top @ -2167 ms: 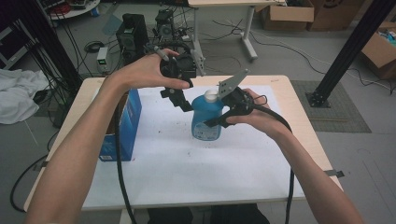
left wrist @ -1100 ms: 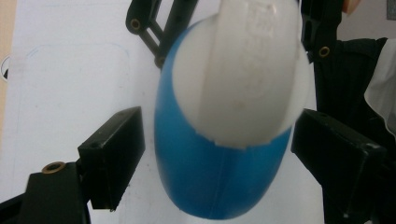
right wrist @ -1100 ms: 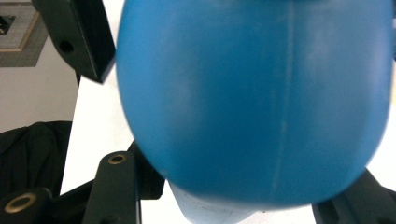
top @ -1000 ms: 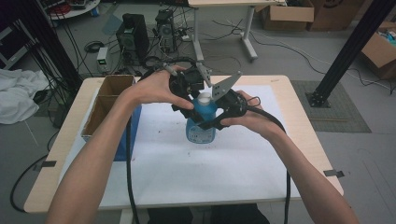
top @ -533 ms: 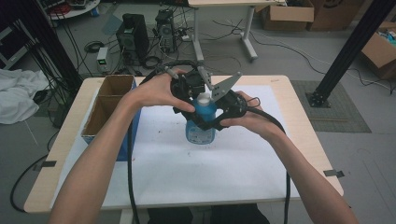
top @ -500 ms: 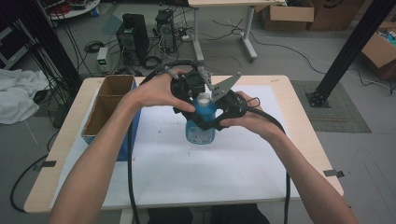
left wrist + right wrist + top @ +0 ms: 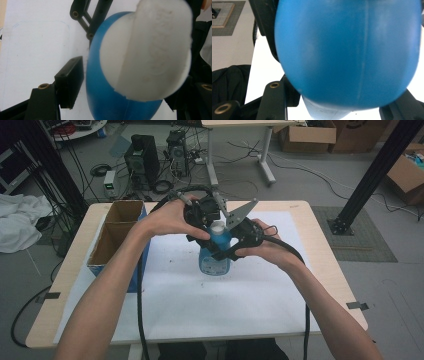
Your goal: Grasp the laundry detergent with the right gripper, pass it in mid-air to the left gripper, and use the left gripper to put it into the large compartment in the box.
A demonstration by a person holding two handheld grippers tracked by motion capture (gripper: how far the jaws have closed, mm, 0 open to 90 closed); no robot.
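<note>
A blue bottle (image 7: 215,260) with a white cap (image 7: 218,226) stands upright on the white sheet (image 7: 200,305) at the middle of the table. My right gripper (image 7: 226,253) comes in from the right and is shut on the bottle's body, which bulges between its jaws in the right gripper view (image 7: 347,50). My left gripper (image 7: 210,231) hovers over the cap from the left. In the left gripper view, the cap (image 7: 152,50) looms close, and the jaws straddle the bottle's shoulder (image 7: 105,100). The left pad (image 7: 71,81) stands a small gap off the bottle.
An open cardboard box (image 7: 117,232) with blue sides sits at the table's left edge. The wooden table (image 7: 330,270) shows bare beyond the sheet at the right. Computer towers (image 7: 142,152) and cables lie on the floor behind, and a black post (image 7: 372,170) stands at the right.
My left gripper has moved from beside the bottle to over its cap, then held still for the last second. The right gripper keeps its hold and the bottle shifted slightly left.
</note>
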